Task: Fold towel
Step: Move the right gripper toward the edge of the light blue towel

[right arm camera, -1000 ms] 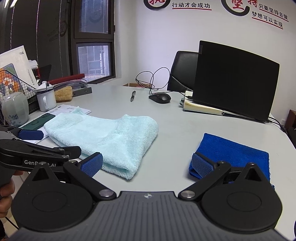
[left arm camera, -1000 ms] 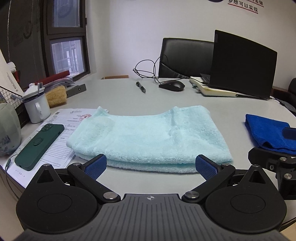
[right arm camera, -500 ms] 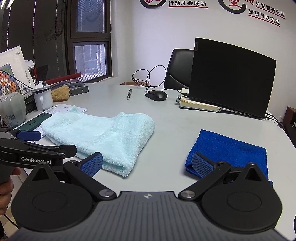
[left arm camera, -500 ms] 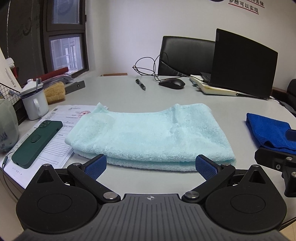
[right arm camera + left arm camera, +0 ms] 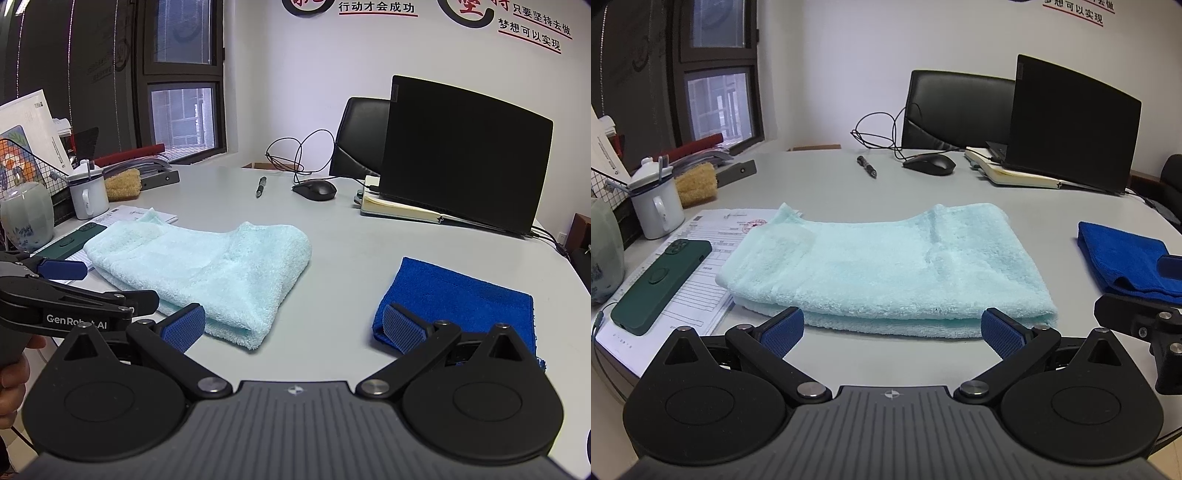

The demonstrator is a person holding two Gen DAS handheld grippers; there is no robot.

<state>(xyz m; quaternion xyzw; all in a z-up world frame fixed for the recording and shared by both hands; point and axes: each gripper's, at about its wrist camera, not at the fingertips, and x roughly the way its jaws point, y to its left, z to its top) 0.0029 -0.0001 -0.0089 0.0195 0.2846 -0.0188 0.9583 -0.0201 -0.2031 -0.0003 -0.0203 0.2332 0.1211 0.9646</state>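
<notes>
The left gripper [image 5: 892, 330] hangs just above the near edge of the table [image 5: 820, 184] with its two blue-padded fingers spread wide and nothing between them; the pads sit just short of the near folded edge of the light blue towel [image 5: 886, 269], not touching it as far as the view shows. The right gripper [image 5: 291, 326] is likewise wide open and empty, its left pad in front of the towel's near corner and its right pad in front of the near edge of a dark blue cloth [image 5: 458, 299]; whether that pad touches the cloth cannot be told. The towel lies flat on the table, folded over on itself into a long double layer, its far left corner resting on a printed sheet of paper [image 5: 701, 236]. A dark green phone [image 5: 661, 280] lies on that paper just beside the towel. The dark blue cloth lies apart from the towel, to its right. Farther back stand a white mug [image 5: 657, 206], a pen [image 5: 866, 167], a black mouse [image 5: 929, 164] with its cable, and an open laptop [image 5: 1071, 125] resting on a notebook [image 5: 1015, 175]. A hand [image 5: 11, 376] shows at the left edge of the right view, holding the left gripper's handle.
</notes>
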